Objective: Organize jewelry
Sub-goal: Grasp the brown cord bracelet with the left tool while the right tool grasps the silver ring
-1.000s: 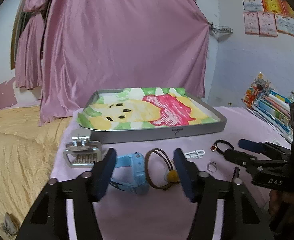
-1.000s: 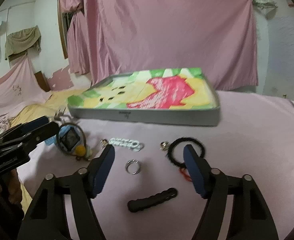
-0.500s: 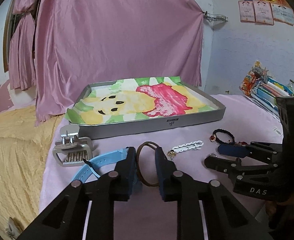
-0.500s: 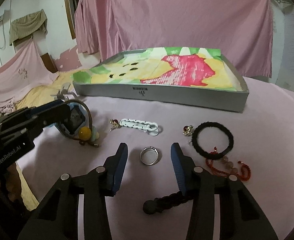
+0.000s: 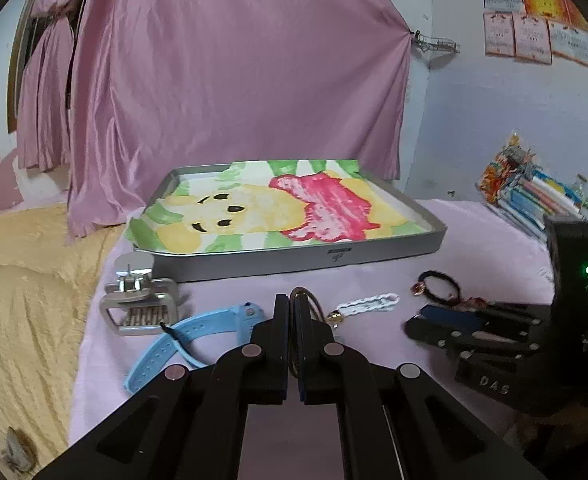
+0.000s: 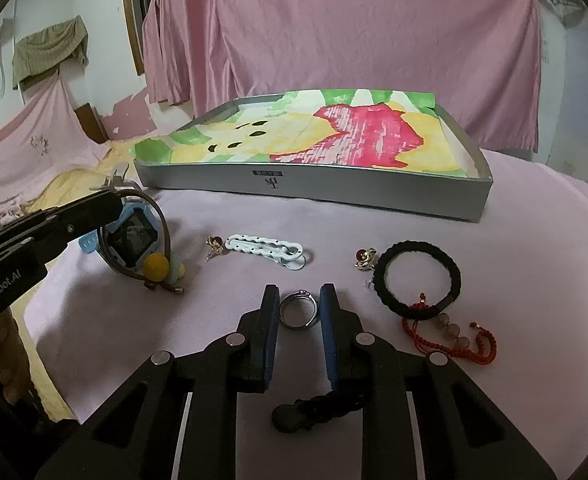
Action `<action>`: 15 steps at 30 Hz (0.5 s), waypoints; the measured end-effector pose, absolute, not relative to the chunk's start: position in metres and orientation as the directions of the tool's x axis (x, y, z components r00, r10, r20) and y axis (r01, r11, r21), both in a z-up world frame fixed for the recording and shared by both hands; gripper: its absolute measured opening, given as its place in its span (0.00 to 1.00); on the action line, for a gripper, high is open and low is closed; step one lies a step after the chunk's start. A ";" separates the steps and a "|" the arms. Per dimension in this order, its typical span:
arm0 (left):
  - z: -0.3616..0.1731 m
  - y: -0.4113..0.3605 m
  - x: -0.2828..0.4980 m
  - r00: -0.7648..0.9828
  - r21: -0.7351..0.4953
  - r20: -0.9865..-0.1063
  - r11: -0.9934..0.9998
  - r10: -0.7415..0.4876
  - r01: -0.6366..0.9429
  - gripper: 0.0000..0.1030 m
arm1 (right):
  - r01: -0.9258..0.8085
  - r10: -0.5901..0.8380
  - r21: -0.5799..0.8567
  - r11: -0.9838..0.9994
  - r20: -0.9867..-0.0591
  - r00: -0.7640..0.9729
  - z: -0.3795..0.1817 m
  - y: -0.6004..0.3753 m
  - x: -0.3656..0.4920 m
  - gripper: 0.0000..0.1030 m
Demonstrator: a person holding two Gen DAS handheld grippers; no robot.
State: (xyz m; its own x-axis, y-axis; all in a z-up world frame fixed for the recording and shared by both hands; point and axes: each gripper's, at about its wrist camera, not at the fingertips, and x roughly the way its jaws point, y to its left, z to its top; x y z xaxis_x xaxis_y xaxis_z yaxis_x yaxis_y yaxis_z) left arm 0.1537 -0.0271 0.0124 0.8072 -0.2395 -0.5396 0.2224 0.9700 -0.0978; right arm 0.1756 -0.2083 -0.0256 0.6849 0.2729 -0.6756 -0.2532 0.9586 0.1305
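The left gripper (image 5: 293, 322) is clenched on the thin brown cord bracelet (image 6: 162, 224), whose loop stands up between its pads with a yellow bead (image 6: 155, 267) hanging at the low end. Just to its left lies the blue smartwatch (image 6: 128, 240) with a perforated rubbery strap, and further left a metal watch-band clasp (image 5: 139, 308).

The right gripper (image 6: 299, 312) is released but narrowed, its blue pads flanking the silver ring (image 6: 299, 309) on both sides; whether they touch the band cannot be told. The ring is a smooth metal hoop with a small setting at its far edge, lying flat on the pink cloth-covered surface (image 6: 514, 220).

This looks like the pick-up step, both tools taking one piece each. Next, the right gripper would need to close gently on a hard, slippery hoop, then both must lift and carry forward to the shallow grey metal tray (image 6: 314, 184) straight ahead, lined with a bright painted paper.

Ahead and left of the right gripper is a white chain-link clip (image 6: 264, 248) with a small gold earring (image 6: 214, 244); to its right sit another gold earring (image 6: 365, 258), a black braided hair tie (image 6: 418, 280) and a red knotted string bracelet (image 6: 450, 336) with pale beads. Beneath the right gripper lies a black ridged piece (image 6: 314, 412), hard to identify.
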 end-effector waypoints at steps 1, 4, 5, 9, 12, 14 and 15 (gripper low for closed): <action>0.014 -0.027 0.154 0.808 -0.107 -0.535 0.968 -0.248 0.226 0.03 | -0.255 0.282 0.141 0.957 -0.673 0.684 -0.025 -0.209 0.176 0.17; 0.020 -0.028 0.155 0.807 -0.130 -0.524 0.962 -0.273 0.241 0.03 | -0.261 0.301 0.162 0.952 -0.658 0.690 -0.023 -0.212 0.173 0.03; 0.023 -0.028 0.155 0.808 -0.136 -0.519 0.960 -0.280 0.246 0.03 | -0.264 0.304 0.163 0.951 -0.652 0.694 -0.021 -0.213 0.173 0.03; 0.035 -0.030 0.159 0.811 -0.151 -0.499 0.952 -0.306 0.267 0.03 | -0.268 0.300 0.152 0.951 -0.653 0.695 -0.020 -0.214 0.176 0.03; 0.040 -0.033 0.162 0.813 -0.150 -0.491 0.950 -0.313 0.275 0.03 | -0.270 0.309 0.164 0.949 -0.657 0.688 -0.022 -0.215 0.176 0.03; 0.040 -0.034 0.162 0.811 -0.151 -0.493 0.949 -0.315 0.277 0.03 | -0.275 0.320 0.175 0.945 -0.661 0.678 -0.024 -0.216 0.177 0.03; 0.039 -0.034 0.161 0.810 -0.152 -0.494 0.949 -0.316 0.278 0.03 | -0.276 0.324 0.179 0.944 -0.662 0.676 -0.024 -0.216 0.177 0.03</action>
State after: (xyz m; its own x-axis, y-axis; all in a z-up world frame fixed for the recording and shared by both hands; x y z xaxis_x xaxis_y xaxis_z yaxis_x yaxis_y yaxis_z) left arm 0.1609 -0.0344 0.0390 0.8098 -0.3162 -0.4943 0.2776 0.9486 -0.1520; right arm 0.1772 -0.2155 -0.0243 0.6759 0.3236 -0.6622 -0.2764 0.9442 0.1793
